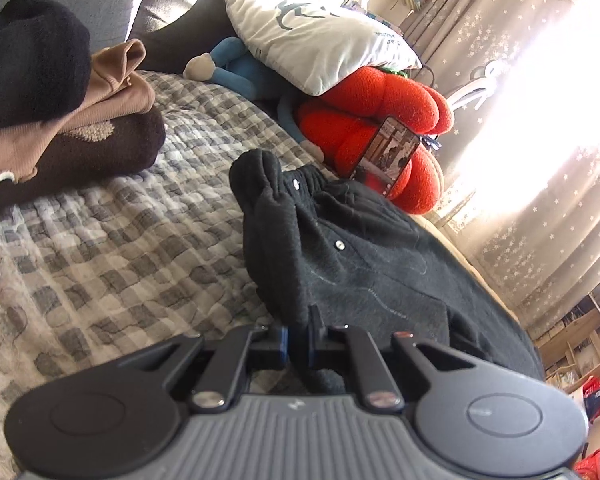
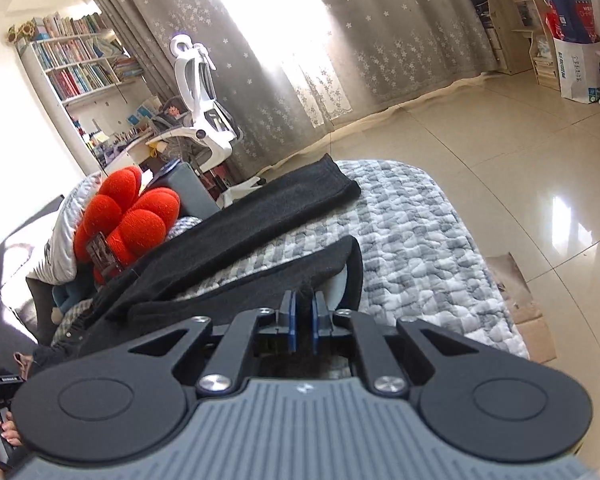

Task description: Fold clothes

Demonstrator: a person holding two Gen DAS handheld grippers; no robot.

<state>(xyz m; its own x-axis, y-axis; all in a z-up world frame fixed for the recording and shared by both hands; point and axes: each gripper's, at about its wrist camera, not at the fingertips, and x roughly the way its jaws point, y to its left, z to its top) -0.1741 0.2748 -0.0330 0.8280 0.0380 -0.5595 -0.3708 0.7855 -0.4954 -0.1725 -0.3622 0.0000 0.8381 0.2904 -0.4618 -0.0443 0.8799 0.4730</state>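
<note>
A pair of dark grey trousers lies across a bed covered by a grey-and-white checked quilt, its waistband bunched up with 2 small metal snaps showing in the left wrist view. The left gripper is clamped on a fold of that waist end, the dark cloth pinched between its blue-edged pads. In the right wrist view the 2 trouser legs stretch away over the quilt toward the far edge of the bed, one lying flat and long, the nearer one lifted at its cuff. The right gripper has its jaws closed on that cuff, with a tuft of black fabric squeezed between the pads. Near the head of the bed a red plush cushion sits under a white pillow, and a phone leans upright against the cushion, just beside the waistband. On the left of the left wrist view, a stack of folded clothes in black, tan and dark brown rests on the quilt, apart from the trousers.
</note>
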